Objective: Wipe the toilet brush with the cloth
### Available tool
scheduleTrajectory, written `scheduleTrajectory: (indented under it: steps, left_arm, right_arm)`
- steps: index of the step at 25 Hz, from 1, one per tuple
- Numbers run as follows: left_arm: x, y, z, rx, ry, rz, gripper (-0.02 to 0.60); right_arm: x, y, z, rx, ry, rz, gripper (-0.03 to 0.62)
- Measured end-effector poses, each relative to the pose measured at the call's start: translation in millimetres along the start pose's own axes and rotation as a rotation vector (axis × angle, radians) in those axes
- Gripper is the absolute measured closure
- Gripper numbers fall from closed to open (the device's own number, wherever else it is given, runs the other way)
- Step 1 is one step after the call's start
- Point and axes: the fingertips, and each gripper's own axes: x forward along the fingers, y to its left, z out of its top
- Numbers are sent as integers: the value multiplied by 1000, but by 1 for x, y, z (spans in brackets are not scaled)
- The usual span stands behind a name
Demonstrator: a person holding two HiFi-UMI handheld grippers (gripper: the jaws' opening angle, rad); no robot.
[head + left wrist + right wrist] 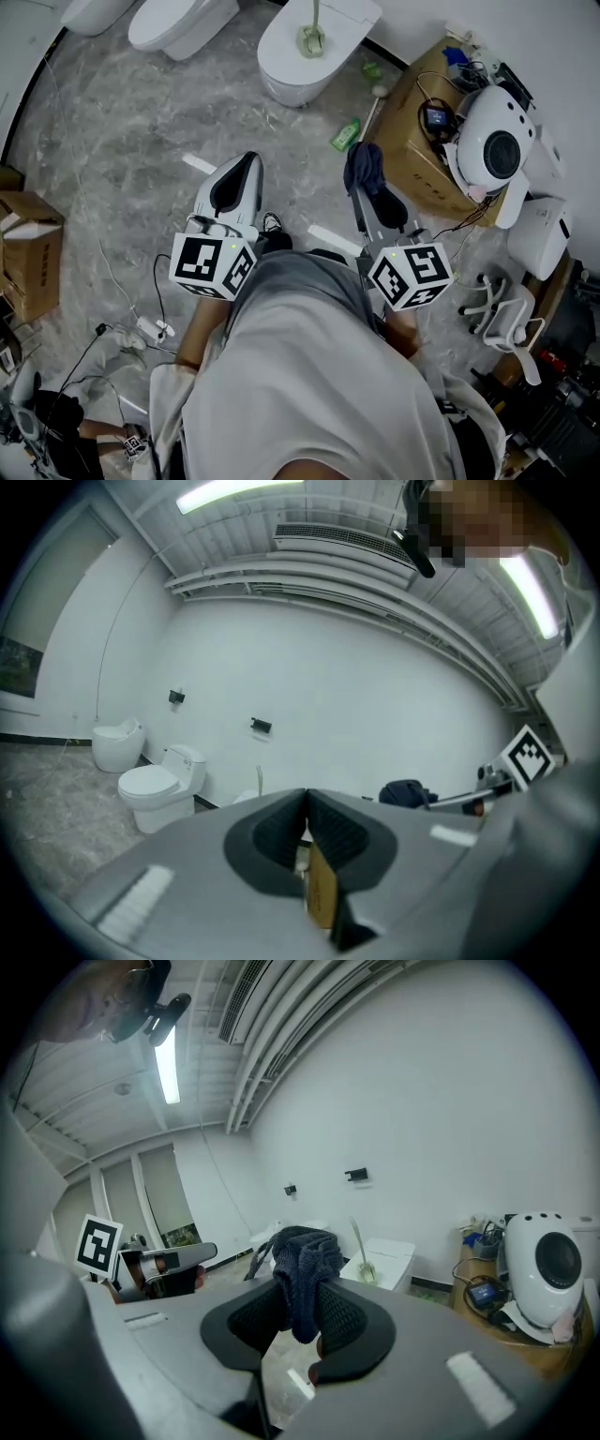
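The toilet brush (311,36) has a pale green head and stands upright on the closed lid of a white toilet (281,58) ahead of me; the right gripper view also shows the brush (362,1258). My right gripper (360,187) is shut on a dark blue cloth (364,167), which bunches above the jaws and hangs between them (302,1269). My left gripper (247,161) is shut with nothing in it; its black pads (330,829) meet. Both grippers are held over the marble floor, well short of the toilet.
Two more white toilets (178,22) stand at the far left. A green bottle (345,134) lies on the floor by the toilet. On the right, a cardboard box (417,155) carries a round white device (492,150) and cables. Another carton (30,258) sits at left.
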Motion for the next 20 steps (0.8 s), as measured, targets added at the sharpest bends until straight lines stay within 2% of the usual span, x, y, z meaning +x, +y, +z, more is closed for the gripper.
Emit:
scheduleTrajectory:
  steps: [8,14,20]
  left_arm:
    - [12,42,18,-51,-44,-35,581]
    - [30,48,20,-62,-29,-42,581]
    - [62,57,18,-63,-17,-27,581]
  right_arm:
    - [40,15,15,-22,7,-9,516]
    - [48,-4,18,-2,19,-47,516]
    - [75,-30,26,-1,21,-47,516]
